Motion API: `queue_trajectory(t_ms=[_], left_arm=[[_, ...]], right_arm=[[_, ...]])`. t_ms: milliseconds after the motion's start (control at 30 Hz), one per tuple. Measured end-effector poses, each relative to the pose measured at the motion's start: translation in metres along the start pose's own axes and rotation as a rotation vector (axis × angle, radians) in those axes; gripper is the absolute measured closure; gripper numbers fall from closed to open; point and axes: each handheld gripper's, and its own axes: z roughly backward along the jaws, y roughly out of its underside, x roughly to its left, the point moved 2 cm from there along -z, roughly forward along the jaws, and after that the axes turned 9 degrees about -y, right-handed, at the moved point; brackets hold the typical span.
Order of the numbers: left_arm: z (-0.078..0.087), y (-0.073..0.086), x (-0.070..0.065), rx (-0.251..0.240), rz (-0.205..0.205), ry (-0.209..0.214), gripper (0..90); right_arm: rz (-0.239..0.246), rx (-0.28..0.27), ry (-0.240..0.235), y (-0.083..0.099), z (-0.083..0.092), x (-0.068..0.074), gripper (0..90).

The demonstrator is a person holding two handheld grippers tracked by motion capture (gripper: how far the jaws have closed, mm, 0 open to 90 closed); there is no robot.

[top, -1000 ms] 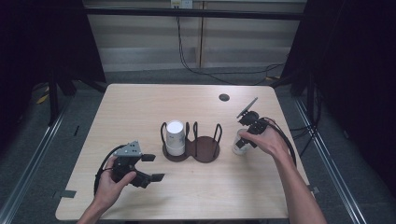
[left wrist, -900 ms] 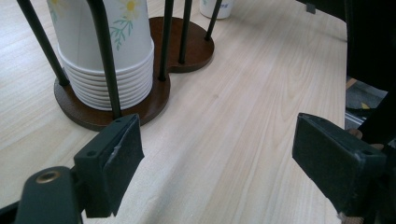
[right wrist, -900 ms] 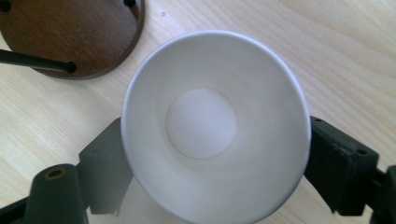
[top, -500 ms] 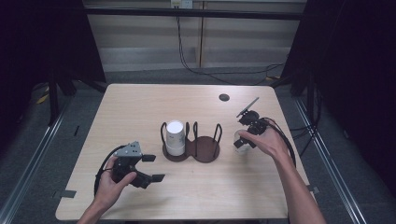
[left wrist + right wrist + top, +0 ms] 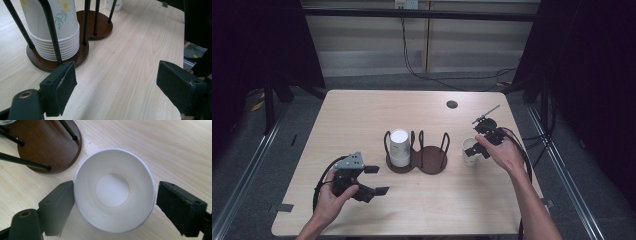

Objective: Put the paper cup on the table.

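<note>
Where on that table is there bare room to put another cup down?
The far strip between the small dark disc and the table's left edge is bare, as is the near edge between the hands. It's crowded mid-table: cup holder, cup stack, single cup, right gripper.

The stack of cups [image 5: 53, 27] in the holder [image 5: 65, 53] gets chopped off by the top edge in the left gripper view, and the far cup [image 5: 113, 4] there shows just its bottom bit.
</note>
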Motion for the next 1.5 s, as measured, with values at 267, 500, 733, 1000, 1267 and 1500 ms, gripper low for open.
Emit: queue_trajectory(t_ms=[267,500,733,1000,1267,1500], left_arm=[[0.009,0.002,0.0,-0.018,0.011,-0.014,16.2],[0.013,0.008,0.004,-0.015,0.021,-0.026,16.2],[0.012,0.009,0.005,-0.021,0.025,-0.029,16.2],[0.01,0.01,0.003,-0.014,0.022,-0.036,16.2],[0.011,0.01,0.002,-0.039,0.044,0.003,16.2],[0.01,0.012,0.002,-0.029,0.051,-0.042,16.2]], right_arm=[[0.024,-0.092,0.005,-0.001,0.005,0.004,14.5],[0.021,-0.222,0.034,0.0,0.017,0.013,14.4],[0.014,-0.364,0.063,0.014,0.021,0.025,14.6],[0.015,-0.466,0.075,0.038,0.025,0.04,14.3],[0.017,-0.573,0.058,0.06,0.019,0.06,14.3],[0.06,-0.605,-0.007,0.073,0.016,0.081,14.4]])
